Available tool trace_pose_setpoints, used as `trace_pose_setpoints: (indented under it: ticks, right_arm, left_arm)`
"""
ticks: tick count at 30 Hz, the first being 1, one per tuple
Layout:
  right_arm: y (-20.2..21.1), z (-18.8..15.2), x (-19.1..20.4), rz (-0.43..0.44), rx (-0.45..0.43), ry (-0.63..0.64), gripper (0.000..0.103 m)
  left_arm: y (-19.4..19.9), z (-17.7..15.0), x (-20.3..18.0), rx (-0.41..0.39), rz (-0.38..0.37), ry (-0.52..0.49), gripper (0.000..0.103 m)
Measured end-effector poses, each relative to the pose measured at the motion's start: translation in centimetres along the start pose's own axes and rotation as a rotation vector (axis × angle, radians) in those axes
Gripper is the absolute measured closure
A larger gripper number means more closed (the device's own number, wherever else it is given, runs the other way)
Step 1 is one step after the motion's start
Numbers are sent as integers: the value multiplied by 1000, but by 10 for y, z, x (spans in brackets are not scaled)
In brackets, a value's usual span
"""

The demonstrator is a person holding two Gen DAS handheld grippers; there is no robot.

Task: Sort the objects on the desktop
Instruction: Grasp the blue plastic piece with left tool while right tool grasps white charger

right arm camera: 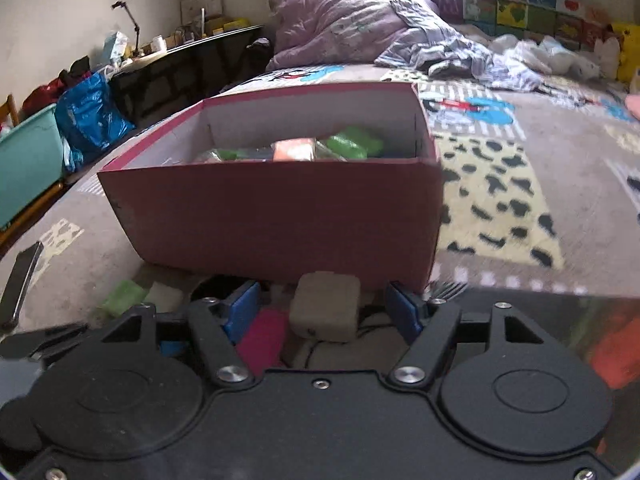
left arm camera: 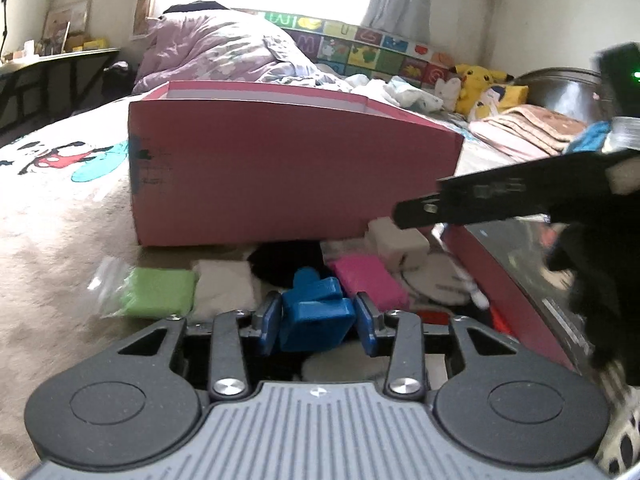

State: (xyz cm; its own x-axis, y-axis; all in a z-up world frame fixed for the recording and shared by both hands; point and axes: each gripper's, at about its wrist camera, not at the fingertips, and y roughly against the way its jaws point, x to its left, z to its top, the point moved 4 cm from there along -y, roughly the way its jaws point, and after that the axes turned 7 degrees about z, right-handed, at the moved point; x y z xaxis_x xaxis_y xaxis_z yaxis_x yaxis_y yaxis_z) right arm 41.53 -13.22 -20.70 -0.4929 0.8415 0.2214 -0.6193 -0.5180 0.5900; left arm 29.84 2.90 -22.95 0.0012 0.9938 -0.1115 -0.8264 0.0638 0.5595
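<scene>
Left tongs [left arm camera: 318,322] — around blue block [left arm camera: 316,316].

A home bedroom is shown. A cartoon-printed bed sheet [left arm camera: 52,184], rumpled lilac floral duvet [left arm camera: 216,48] and yellow plush toy [left arm camera: 478,80] are seen. A cluttered dark desk [right arm camera: 188,60] is set against the wall.

The pink box [left arm camera: 296,168] shows only its outside walls in the left wrist view, so what lies in it there is hidden. In the right wrist view the front wall hides most of the things inside; only the tops of some green pieces [right arm camera: 352,144] and an orange one [right arm camera: 294,149] peek out, blurry. The black thing [left arm camera: 288,264] at the foot of the box is too dark to tell. The right gripper's [right arm camera: 318,312] body covers the lower part of the pink block [right arm camera: 264,336]. The phone [right arm camera: 20,280] is cut off by the left edge. The far desk [right arm camera: 180,52] holds things too small to tell.
</scene>
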Motion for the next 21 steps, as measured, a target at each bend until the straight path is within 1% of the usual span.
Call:
trace_pose_setpoints:
  ticks: [3,6,10,12,14,18,21]
  right_arm:
    - [-11,-1,4,-24,17,21,33]
    - [-22,-4,9,-67,30,50,33]
    - [-33,-5,5,-117,57,69,37]
    - [-37,-9,1,-101,73,55,45]
    - [-37,-11,-2,-85,79,40,56]
    - [-26,-14,-1,-58,82,21,56]
    - [-12,-23,0,-35,79,15,56]
  left_arm:
    - [10,-5,4,10,6,-5,66]
    - [16,-2,10,12,18,22,67]
    - [24,-1,11,13,23,39,67]
    - [29,-1,11,11,30,37,67]
    - [35,-1,11,8,41,34,67]
    - [47,1,14,2,61,36,67]
    - [56,4,19,-1,63,53,67]
